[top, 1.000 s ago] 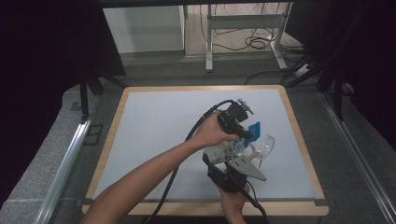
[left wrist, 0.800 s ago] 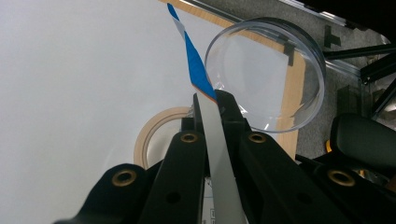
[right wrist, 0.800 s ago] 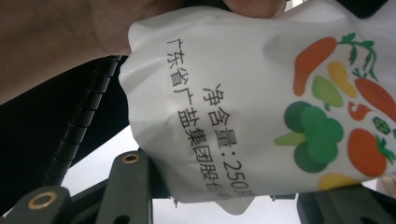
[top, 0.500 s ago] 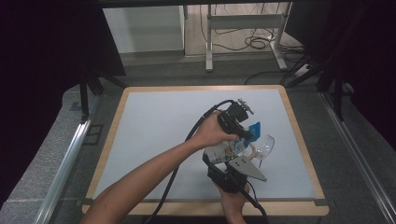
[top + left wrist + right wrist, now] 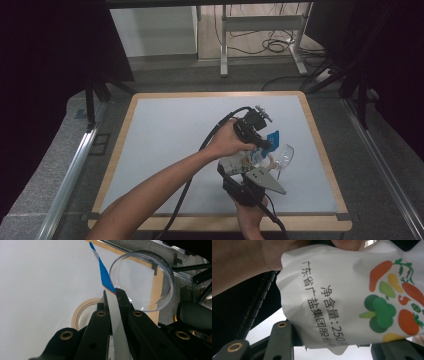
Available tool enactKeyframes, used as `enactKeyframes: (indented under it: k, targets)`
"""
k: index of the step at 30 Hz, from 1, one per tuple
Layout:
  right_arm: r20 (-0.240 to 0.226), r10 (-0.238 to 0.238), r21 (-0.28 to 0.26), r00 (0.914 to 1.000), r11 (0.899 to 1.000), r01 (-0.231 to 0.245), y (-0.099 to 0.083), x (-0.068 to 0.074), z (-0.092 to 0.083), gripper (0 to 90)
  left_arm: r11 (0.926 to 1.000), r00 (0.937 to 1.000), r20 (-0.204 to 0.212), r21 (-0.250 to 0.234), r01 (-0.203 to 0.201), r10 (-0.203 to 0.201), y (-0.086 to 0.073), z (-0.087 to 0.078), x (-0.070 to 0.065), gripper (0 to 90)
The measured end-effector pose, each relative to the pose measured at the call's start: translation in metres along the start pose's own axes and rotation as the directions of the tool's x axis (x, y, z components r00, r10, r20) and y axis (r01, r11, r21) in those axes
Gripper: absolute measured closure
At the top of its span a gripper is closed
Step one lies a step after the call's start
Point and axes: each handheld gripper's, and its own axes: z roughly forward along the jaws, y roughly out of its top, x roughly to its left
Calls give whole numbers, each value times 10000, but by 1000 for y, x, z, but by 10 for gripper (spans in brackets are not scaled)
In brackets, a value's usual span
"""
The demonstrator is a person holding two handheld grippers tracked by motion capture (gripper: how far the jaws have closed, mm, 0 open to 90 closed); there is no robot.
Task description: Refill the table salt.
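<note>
White plastic pouch [image 5: 352, 297]: soft, slippery, likely moderately heavy. My right gripper [image 5: 337, 345] pinches its body; my left gripper [image 5: 113, 296] is clamped on the thin top edge, the best hold.

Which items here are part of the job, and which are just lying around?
In the job: white pouch, clamped at its blue edge by the left gripper and at its body by the right gripper; probably the clear dish close beside it.
Lying about: tape roll, flat on the table.
</note>
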Motion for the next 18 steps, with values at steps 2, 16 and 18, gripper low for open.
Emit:
enactKeyframes:
  k: [2,16,18]
  targets:
    - [26,-26,-14,10000,10000,26,0,-1,0,543,10000,10000,9,-4,-21,21,1,1,0,900]
    - [60,45,17,10000,10000,-45,0,-3,0,543,10000,10000,53,41,-14,14,1,3,1,900]
    - [58,42,19,10000,10000,-42,0,-3,0,543,10000,10000,52,41,-24,23,1,3,1,900]
